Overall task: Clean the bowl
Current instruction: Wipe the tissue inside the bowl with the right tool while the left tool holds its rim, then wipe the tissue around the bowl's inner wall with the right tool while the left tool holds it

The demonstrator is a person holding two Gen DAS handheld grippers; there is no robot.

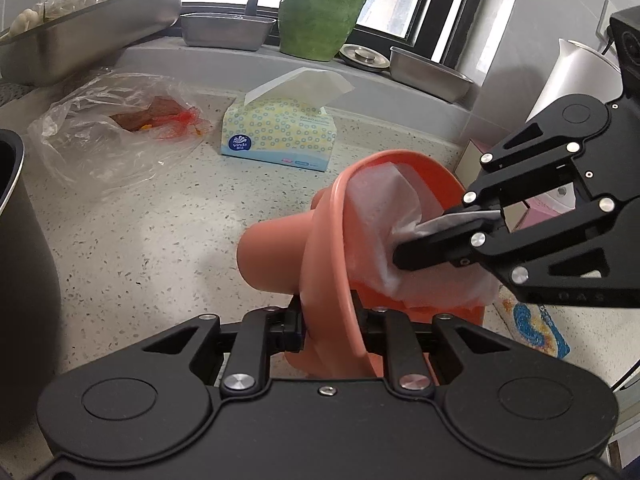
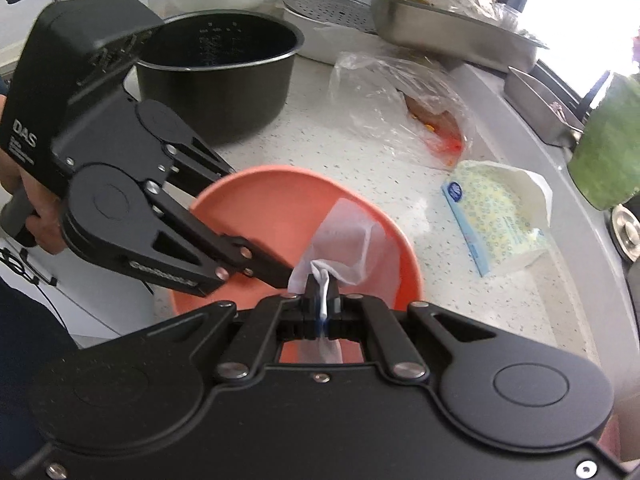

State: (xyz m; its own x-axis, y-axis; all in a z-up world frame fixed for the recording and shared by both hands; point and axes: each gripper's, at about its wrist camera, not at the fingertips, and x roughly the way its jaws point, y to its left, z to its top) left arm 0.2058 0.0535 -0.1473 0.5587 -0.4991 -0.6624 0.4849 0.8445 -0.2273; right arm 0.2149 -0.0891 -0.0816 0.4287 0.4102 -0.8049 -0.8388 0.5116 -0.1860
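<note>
A salmon-orange bowl [image 1: 328, 240] with a round foot is tipped on edge above the counter, its opening facing right. My left gripper [image 1: 332, 326] is shut on its rim. My right gripper [image 1: 404, 250] reaches into the bowl, shut on a white tissue [image 1: 380, 216] that is spread against the inner wall. In the right wrist view the bowl [image 2: 280, 208] shows its inside, the tissue [image 2: 344, 240] is pinched in my right gripper [image 2: 322, 300], and my left gripper [image 2: 276, 270] holds the near rim.
On the speckled counter [image 1: 160, 240] lie a tissue box [image 1: 276, 132] and a clear plastic bag with red scraps [image 1: 120, 128]. A dark pot [image 2: 216, 68] stands left. Steel trays [image 1: 228, 30], a green planter [image 1: 320, 8] and a white kettle [image 1: 572, 76] line the back.
</note>
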